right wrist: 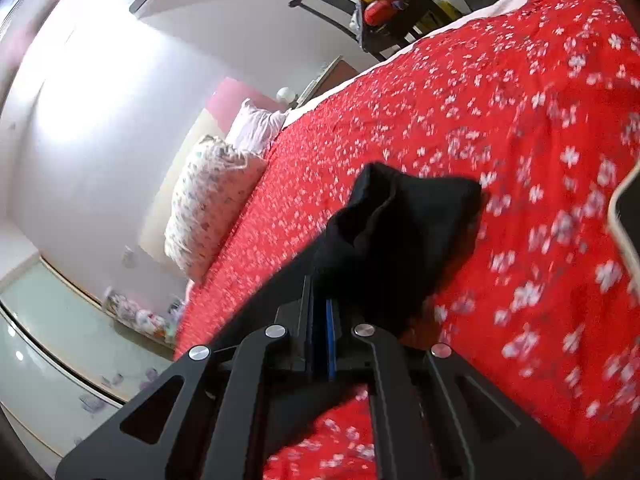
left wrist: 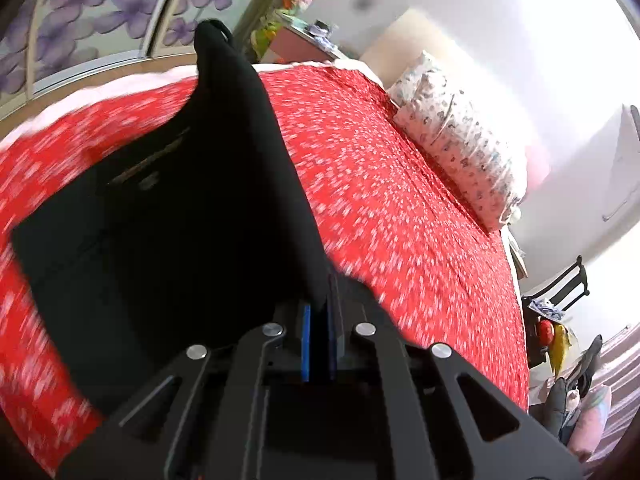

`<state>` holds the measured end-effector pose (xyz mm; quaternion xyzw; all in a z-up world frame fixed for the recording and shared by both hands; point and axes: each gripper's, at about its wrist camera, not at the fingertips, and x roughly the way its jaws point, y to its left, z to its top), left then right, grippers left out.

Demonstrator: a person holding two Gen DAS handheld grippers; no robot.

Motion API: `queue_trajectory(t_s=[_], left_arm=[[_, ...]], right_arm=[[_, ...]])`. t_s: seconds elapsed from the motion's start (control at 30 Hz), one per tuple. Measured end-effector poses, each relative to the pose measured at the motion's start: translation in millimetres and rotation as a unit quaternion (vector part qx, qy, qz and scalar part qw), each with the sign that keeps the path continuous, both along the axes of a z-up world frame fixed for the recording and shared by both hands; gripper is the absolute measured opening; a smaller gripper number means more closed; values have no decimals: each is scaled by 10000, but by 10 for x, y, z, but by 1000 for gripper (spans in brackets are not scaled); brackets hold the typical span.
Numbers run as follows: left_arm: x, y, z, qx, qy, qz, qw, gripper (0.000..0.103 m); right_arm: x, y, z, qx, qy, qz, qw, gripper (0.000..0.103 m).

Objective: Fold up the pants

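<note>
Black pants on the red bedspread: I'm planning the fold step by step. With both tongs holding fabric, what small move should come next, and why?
Probably carry both gripped edges across and lower them onto the part lying flat. The left tongs are shut on the black pants, with a lifted flap rising from them while the rest lies spread on the red bedspread. The right tongs pinch a bunched end just above the bedspread.

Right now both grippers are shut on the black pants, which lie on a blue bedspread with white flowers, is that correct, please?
Not quite: the bedspread is red with white flowers, not blue, as both wrist views show. The rest holds: the left gripper and the right gripper are each shut on the black pants.
</note>
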<state>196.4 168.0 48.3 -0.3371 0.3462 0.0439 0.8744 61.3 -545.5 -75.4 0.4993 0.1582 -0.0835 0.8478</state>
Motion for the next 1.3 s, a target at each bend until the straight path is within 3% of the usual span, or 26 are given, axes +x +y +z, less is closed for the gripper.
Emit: queue_trajectory(t_s=[0.13,0.23,0.27,0.37,0.5,0.57,0.6,0.67,0.73,0.8,0.97,1.07,1.13,1.2,1.3], left_arm=[[-748,39,-414,-122,81,257,9996,6],[-878,65,-800,-366,410,362,9978,8],[-908,90,-927,-567,345,357,9972,9],[-925,113,-947,-680,180,337,9970,11],[-870,92,-934,-770,161,182,9967,31],[-832,26,-893,-656,85,34,9978,45],[-765,-68,-878,-547,57,-24,9985,53],[-757,-185,-841,-279,9,-84,9996,61],[-768,-252,-841,-109,-38,-93,9999,66],[-770,-324,-833,92,-80,-157,9998,68],[-779,-359,-814,336,-105,-337,9988,72],[-849,-341,-792,363,-213,-454,9981,77],[-913,-326,-784,529,-294,-503,9969,83],[-992,-326,-768,721,-388,-509,9953,85],[-1087,-310,-694,1009,-683,-466,9915,90]], right_arm=[[-54,-211,96,316,-49,-97,9994,5],[-26,-347,87,717,72,-120,9973,5],[-6,-368,88,778,141,-106,9968,5],[65,-375,175,599,409,8,9974,5],[220,-395,315,449,651,219,9966,5],[262,-411,512,312,381,335,9982,4],[252,-407,678,105,2,430,9990,4],[205,-420,816,-274,-147,401,9987,4],[231,-507,627,-191,672,307,9971,4],[163,-603,212,150,1566,281,9871,4],[35,-601,27,172,1653,270,9857,5],[88,-539,153,-152,2032,268,9787,12],[89,-437,328,-591,2387,56,9693,30],[5,-350,461,-1101,2448,-242,9630,54],[-74,39,922,-2609,2137,-689,9389,54]])
